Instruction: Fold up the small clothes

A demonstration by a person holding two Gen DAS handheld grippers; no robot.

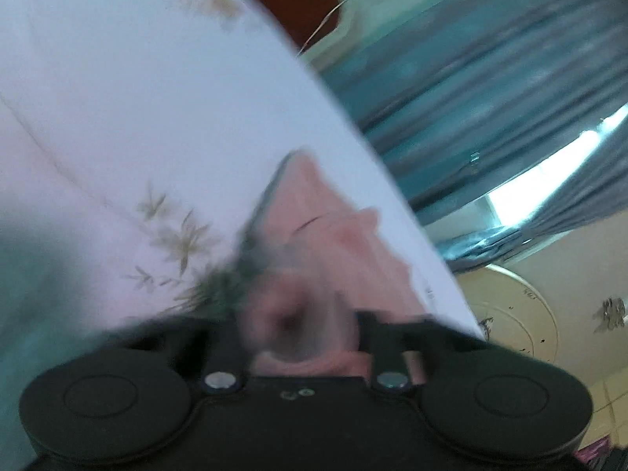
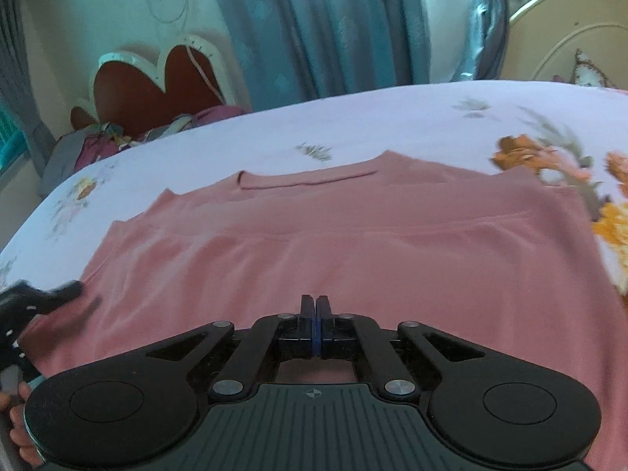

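Note:
A pink garment (image 2: 353,243) lies spread flat on a white floral bedsheet (image 2: 274,133). My right gripper (image 2: 316,310) is shut with its blue-padded fingers together over the garment's near edge; whether cloth is pinched between them is hidden. My left gripper (image 2: 43,298) shows at the garment's left edge in the right wrist view. The left wrist view is tilted and blurred by motion; pink cloth (image 1: 314,259) is bunched right at the left gripper (image 1: 302,329), and its fingers are too blurred to read.
A heart-shaped red headboard (image 2: 157,82) and a pile of clothes (image 2: 102,141) stand beyond the bed's far left. Blue curtains (image 2: 314,27) hang behind. A cream round headboard (image 2: 569,31) is at the far right. A hand (image 2: 19,424) holds the left gripper.

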